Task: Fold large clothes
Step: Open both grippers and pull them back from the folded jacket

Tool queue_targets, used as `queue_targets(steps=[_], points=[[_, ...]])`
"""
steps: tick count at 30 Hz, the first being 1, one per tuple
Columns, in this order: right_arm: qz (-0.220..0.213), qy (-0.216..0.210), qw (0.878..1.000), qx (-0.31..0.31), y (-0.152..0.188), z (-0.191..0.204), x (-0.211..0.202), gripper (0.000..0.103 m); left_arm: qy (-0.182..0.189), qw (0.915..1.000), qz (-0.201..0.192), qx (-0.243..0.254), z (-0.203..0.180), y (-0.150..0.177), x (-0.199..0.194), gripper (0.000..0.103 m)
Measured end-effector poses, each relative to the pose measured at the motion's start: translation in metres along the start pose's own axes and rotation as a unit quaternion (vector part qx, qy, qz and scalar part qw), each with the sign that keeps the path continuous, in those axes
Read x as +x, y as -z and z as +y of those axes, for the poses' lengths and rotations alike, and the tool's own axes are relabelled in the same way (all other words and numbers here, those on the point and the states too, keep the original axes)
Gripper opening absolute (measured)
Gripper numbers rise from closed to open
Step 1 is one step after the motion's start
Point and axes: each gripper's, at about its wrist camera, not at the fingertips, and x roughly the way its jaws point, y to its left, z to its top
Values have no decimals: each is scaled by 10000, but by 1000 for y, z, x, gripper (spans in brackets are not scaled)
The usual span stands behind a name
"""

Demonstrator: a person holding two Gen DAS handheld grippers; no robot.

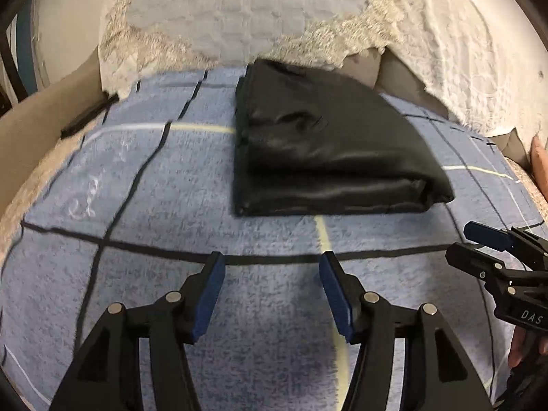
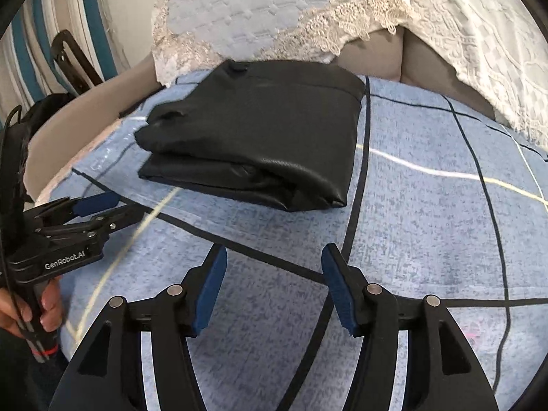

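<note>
Left wrist view: the left gripper [image 1: 271,267] hangs over a blue checked sheet [image 1: 144,274], its blue-padded jaws standing apart with only the sheet showing between them. Beyond the fingertips, near but clear of them, lies the black garment [image 1: 328,150], folded into a thick squarish bundle with a glossy, slightly creased surface and stacked layers showing along its near edge. Motion blur softens the garment and the sheet's dark lines. At the right edge the right gripper [image 1: 479,243] juts in, cut off by the frame; one blue pad shows, and from this side angle its gap is hard to judge. A fingertip or two of the hand below it is barely visible. Behind the sheet, a white quilted cover with lace trim [image 1: 239,10] fills the background.

Right wrist view: the right gripper [image 2: 274,263] also stands with jaws apart and nothing between them, above the same sheet. The garment rests ahead and slightly left, flat on the sheet, folded edges stacked at its near left corner; a small dark tab at its far edge is too small to identify. At the left, the left gripper enters side-on, its handle held by a hand [image 2: 24,308] partly cropped by the frame
</note>
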Motion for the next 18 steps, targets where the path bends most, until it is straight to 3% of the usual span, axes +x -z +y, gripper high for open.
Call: queue_targets(steps=[4,9,18], points=[[83,78,9999,-31,6,0,10,60,39,10000,-41,-52,0,1,0,65],[28,56,9999,88,8,-6,13,69,32,10000,-35,-41,-3,1,2,70],[23,50,9999,112,9,-7,17,73,26,10000,-20,-57,-4,1,5,74]])
